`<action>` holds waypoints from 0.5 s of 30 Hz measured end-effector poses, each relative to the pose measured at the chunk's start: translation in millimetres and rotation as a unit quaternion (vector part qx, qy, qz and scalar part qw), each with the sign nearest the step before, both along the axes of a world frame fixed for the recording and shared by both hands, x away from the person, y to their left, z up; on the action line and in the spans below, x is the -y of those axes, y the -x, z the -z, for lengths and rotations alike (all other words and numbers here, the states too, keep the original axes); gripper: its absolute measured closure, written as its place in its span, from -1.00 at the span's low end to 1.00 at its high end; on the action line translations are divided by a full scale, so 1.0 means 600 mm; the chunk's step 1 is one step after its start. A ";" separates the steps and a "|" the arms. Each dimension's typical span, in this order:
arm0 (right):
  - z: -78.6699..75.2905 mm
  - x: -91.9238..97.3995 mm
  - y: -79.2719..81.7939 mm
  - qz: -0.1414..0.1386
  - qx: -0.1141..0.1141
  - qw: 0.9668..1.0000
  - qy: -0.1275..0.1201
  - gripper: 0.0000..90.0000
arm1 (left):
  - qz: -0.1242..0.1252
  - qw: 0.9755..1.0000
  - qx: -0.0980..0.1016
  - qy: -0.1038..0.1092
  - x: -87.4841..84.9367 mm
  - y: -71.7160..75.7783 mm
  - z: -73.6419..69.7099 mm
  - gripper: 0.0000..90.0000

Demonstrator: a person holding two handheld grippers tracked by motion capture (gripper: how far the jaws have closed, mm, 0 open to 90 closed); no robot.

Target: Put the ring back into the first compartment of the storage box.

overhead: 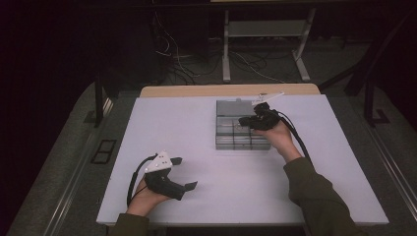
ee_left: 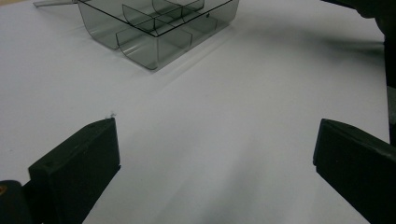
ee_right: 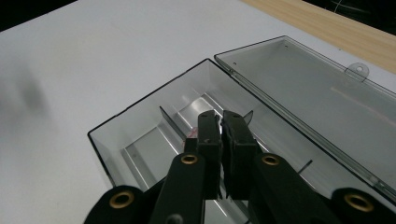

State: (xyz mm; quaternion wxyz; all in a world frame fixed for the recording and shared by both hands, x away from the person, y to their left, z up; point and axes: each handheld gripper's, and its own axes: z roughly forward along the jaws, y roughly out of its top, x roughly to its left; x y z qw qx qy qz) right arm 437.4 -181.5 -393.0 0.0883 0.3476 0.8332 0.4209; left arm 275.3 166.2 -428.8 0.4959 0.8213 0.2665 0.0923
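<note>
Our right gripper [ee_right: 220, 122], lower centre, jaws pressed together over the organizer box [ee_right: 140, 140], could snag a divider [ee_right: 169, 122]; left gripper [overhead: 183, 173] spread wide.

Your gear, seen beside the compartment box [overhead: 236, 129]

Olive sleeves [overhead: 319, 196]; black grippers with brass-ringed screws [ee_right: 189, 159], trailing black cables [overhead: 132, 179], and grey three-cornered plates [overhead: 160, 162] on top.

Compartment box [overhead: 235, 130]: smoke-grey, transparent plastic, rectangular, divided by thin partitions into several compartments. It rests flat toward the far edge of the surface [overhead: 196, 147], right of centre, its hinged lid [ee_right: 322, 98] open and lying flat behind.
</note>
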 end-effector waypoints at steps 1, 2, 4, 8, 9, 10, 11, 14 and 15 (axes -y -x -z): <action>0.000 0.000 0.000 0.000 0.000 1.000 0.000 0.91 | 0.000 1.000 0.000 0.000 0.000 0.000 0.000 -1.00; 0.001 -0.005 -0.005 0.001 -0.001 1.000 -0.001 0.91 | 0.001 1.000 0.000 0.000 0.000 0.000 0.000 -1.00; 0.002 -0.011 -0.008 0.001 -0.002 1.000 -0.002 0.91 | 0.001 1.000 0.000 0.001 0.000 0.000 0.000 -1.00; 0.006 -0.021 -0.015 0.006 -0.007 1.000 0.000 0.91 | 0.001 1.000 0.000 0.001 0.000 0.000 0.000 -1.00; 0.008 -0.023 -0.018 0.005 -0.006 1.000 0.001 0.91 | 0.001 1.000 0.001 0.001 0.000 0.000 0.000 -1.00; 0.010 -0.026 -0.019 0.006 -0.008 1.000 0.001 0.91 | 0.001 1.000 0.001 0.001 0.000 0.000 0.000 -1.00; 0.012 -0.028 -0.021 0.006 -0.009 1.000 0.002 0.91 | 0.001 1.000 0.000 0.001 0.000 0.000 -0.001 -1.00; 0.015 -0.032 -0.025 0.007 -0.012 1.000 0.002 0.91 | 0.001 1.000 0.000 0.001 0.000 0.000 -0.001 -1.00; 0.019 -0.038 -0.028 0.006 -0.014 1.000 0.003 0.91 | 0.002 1.000 0.001 0.001 0.000 0.000 -0.001 -1.00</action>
